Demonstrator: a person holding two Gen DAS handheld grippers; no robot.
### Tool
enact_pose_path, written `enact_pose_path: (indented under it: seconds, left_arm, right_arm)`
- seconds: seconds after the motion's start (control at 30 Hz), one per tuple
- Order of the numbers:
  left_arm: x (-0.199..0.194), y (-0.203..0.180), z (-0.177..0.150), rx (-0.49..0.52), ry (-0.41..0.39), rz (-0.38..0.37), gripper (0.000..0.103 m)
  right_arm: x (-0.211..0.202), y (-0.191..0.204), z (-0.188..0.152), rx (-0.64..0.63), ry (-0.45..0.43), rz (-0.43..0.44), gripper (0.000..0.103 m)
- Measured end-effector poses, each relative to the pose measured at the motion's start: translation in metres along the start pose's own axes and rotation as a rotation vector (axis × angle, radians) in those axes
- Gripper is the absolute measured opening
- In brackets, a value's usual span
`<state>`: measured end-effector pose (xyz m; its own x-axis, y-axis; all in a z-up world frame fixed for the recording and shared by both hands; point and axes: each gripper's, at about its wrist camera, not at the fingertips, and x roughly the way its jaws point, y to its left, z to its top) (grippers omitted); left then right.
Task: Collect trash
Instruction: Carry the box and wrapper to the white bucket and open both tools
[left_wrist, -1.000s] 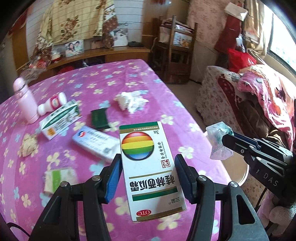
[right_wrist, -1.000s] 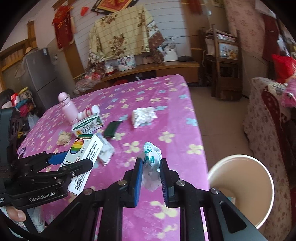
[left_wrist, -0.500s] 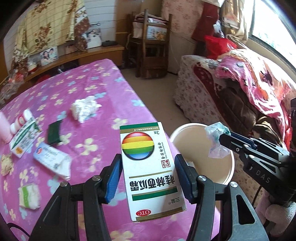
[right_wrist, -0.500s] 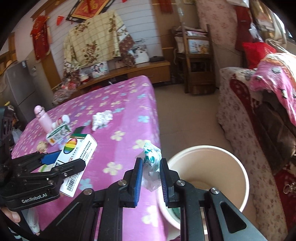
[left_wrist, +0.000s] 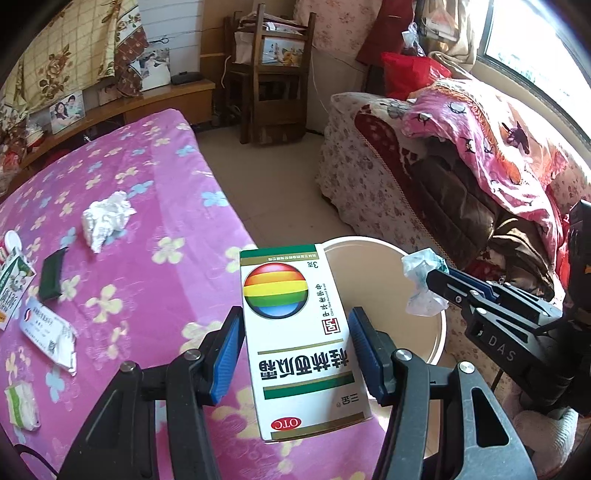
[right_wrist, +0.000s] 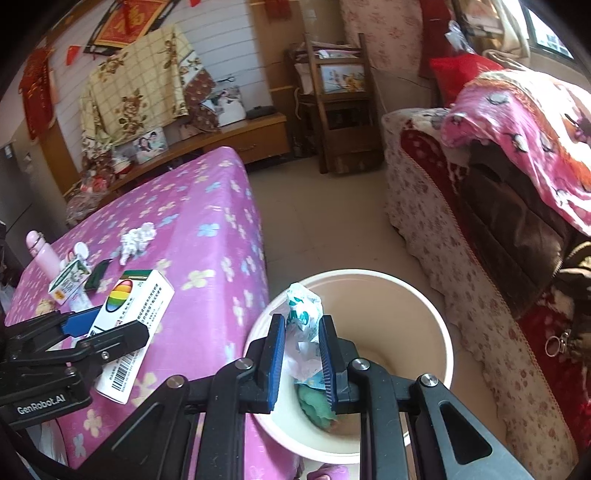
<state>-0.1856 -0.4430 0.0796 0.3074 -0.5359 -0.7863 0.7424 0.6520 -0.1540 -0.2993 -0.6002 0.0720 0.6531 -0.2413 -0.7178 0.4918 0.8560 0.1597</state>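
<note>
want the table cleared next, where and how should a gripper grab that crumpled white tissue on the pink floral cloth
Take the crumpled white tissue across its bulky upper lump, coming from above with the jaws straddling it. It lies loose and irregular on the pink tablecloth, with a thin tail trailing toward the small dark box, so the tail would likely slip. Nothing touches it, so both sides look open.
</note>
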Motion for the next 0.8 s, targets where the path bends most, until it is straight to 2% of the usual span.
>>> enact_pose_path:
  seconds: [0.3, 0.8]
  left_arm:
    - [0.017, -0.014, 0.004, 0.021, 0.017, -0.019, 0.059]
    - [0.038, -0.016, 0.004, 0.015, 0.044, -0.033, 0.059]
  right_arm:
    - [0.013, -0.013, -0.007, 0.015, 0.009, -0.053, 0.021]
    - [0.026, -0.031, -0.015, 0.064, 0.038, -0.072, 0.021]
